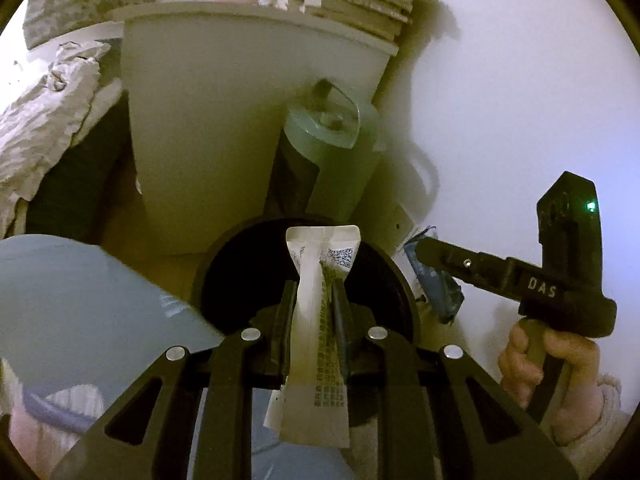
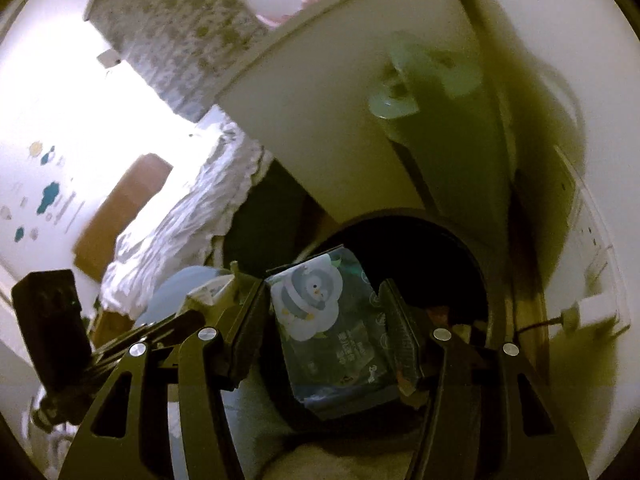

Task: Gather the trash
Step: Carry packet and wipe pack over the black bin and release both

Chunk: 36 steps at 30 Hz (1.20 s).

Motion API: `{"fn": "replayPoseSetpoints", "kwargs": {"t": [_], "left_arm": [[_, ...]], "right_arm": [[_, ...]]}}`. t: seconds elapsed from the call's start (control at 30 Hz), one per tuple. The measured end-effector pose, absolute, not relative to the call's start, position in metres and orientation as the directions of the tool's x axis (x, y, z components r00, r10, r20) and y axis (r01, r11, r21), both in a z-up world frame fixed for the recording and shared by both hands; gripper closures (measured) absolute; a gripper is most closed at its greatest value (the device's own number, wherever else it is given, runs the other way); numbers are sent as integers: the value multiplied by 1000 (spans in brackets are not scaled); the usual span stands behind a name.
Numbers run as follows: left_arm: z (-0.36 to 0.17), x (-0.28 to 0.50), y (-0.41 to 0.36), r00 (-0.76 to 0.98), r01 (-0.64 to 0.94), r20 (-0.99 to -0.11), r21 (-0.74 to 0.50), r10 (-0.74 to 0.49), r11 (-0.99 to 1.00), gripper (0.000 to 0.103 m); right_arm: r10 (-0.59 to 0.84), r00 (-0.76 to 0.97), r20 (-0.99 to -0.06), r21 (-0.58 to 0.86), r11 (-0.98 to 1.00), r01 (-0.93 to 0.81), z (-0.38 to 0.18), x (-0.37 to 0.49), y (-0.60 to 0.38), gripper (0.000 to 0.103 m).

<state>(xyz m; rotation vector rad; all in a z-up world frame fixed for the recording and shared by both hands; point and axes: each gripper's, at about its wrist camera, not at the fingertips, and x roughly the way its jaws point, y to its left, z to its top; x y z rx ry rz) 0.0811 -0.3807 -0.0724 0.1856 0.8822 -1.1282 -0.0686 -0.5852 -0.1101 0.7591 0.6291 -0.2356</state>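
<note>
My left gripper (image 1: 314,294) is shut on a long white sachet wrapper (image 1: 316,328) with a QR code, held over the mouth of a round black trash bin (image 1: 394,280). My right gripper (image 2: 324,292) is shut on a dark blue packet (image 2: 332,332) with a penguin picture, held over the same black bin (image 2: 460,248). In the left wrist view the right gripper (image 1: 424,250) comes in from the right with the blue packet (image 1: 434,292) in its fingers, at the bin's right rim. The left gripper (image 2: 224,292) shows at the left of the right wrist view.
A white cabinet (image 1: 224,120) stands behind the bin, with a green rolled mat (image 1: 336,152) leaning beside it against the white wall (image 1: 520,80). A bed with crumpled sheets (image 2: 192,216) lies to the left. A grey-blue surface (image 1: 80,292) is at lower left.
</note>
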Motion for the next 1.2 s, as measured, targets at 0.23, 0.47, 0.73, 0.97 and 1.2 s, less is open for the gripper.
{"fn": "replayPoseSetpoints", "kwargs": {"t": [0.23, 0.47, 0.73, 0.97, 1.2], "left_arm": [[-95, 82, -401, 104, 839, -731, -299, -675, 454, 84], [-109, 86, -407, 76, 820, -749, -329, -658, 469, 84], [-115, 86, -415, 74, 810, -781, -316, -620, 494, 71], [-90, 78, -396, 172, 816, -729, -271, -662, 510, 17], [-67, 73, -366, 219, 811, -693, -261, -686, 523, 12]], "right_arm": [[33, 775, -631, 587, 674, 449, -141, -59, -603, 46], [53, 763, -645, 595, 661, 457, -158, -53, -607, 46], [83, 756, -649, 614, 644, 456, -167, -50, -608, 44], [99, 769, -632, 633, 637, 439, -160, -54, -605, 33], [106, 767, -633, 631, 645, 431, -154, -54, -596, 31]]}}
